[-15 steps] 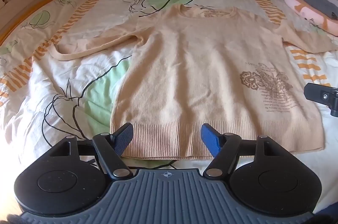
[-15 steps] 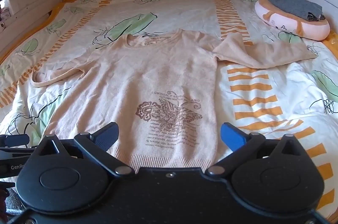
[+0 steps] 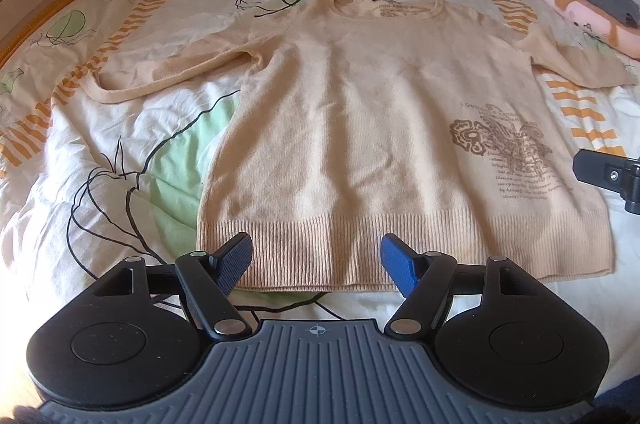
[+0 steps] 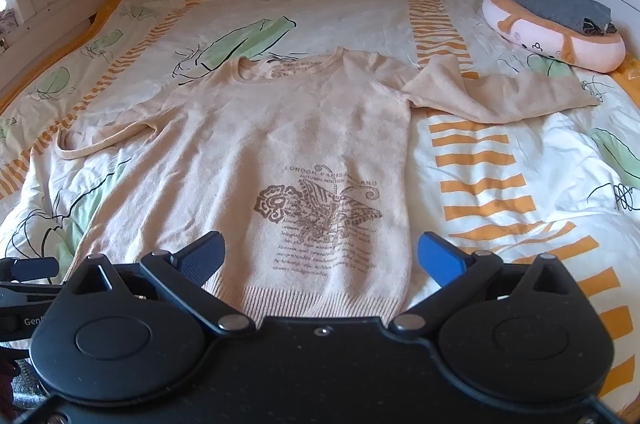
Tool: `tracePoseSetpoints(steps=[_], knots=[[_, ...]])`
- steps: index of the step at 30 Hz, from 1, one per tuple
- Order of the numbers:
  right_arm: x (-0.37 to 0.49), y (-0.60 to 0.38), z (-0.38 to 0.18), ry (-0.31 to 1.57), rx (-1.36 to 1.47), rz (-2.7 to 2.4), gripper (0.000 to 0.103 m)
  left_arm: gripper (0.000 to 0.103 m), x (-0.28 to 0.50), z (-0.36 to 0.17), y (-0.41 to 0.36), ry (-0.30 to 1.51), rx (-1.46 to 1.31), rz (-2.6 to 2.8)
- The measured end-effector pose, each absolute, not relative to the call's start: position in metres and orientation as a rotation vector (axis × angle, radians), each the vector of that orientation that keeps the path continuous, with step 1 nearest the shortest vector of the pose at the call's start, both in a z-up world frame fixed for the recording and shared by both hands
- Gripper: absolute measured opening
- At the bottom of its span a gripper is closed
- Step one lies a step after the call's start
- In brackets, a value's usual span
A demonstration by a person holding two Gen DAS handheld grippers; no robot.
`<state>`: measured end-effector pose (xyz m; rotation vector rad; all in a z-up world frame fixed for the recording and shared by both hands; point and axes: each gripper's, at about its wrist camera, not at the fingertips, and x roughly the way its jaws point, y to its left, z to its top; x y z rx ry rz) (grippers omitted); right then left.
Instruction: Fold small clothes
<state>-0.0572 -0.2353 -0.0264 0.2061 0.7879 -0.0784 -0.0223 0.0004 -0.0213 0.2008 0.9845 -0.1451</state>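
On the bed, whose cover is printed with green leaves and orange stripes, a cream sweater lies flat and face up, neck toward the headboard, hem nearest the cameras, both sleeves spread to the sides. Compared with half a second ago, the sweater has not shifted, and both views frame it much as they did, so I judge that folding has not yet begun and the 2 tools are only lining up at the hem. At the far right corner sits a pink cushion with a folded grey garment on top, well apart from the sweater. The left hand-held gripper hangs over the ribbed hem near the sweater's left corner, its jaws apart with nothing pinched between them; the hem shows in the gap but the pads do not press on it. The right hand-held gripper is spread wide above the hem's right corner, likewise empty. A first grasp at these 2 hem points looks like the likely start. The brown print on the sweater's lower front shows a flower and butterfly motif with "LONDON PARIS MILANO" and "AUTUMN-WINTER" above it; the smaller lines beneath are too blurred to read. A neck label carries similar lettering, only partly legible.
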Motion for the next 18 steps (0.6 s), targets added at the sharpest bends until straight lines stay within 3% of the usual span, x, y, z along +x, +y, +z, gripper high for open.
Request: tracePoseSetpoints(steps=[18], knots=[[-0.0491, -0.2364, -0.0367, 0.829, 0.256, -0.056, 0.102, 0.070, -0.0162, -0.0312, -0.0053, 1.044, 0.202, -0.160]])
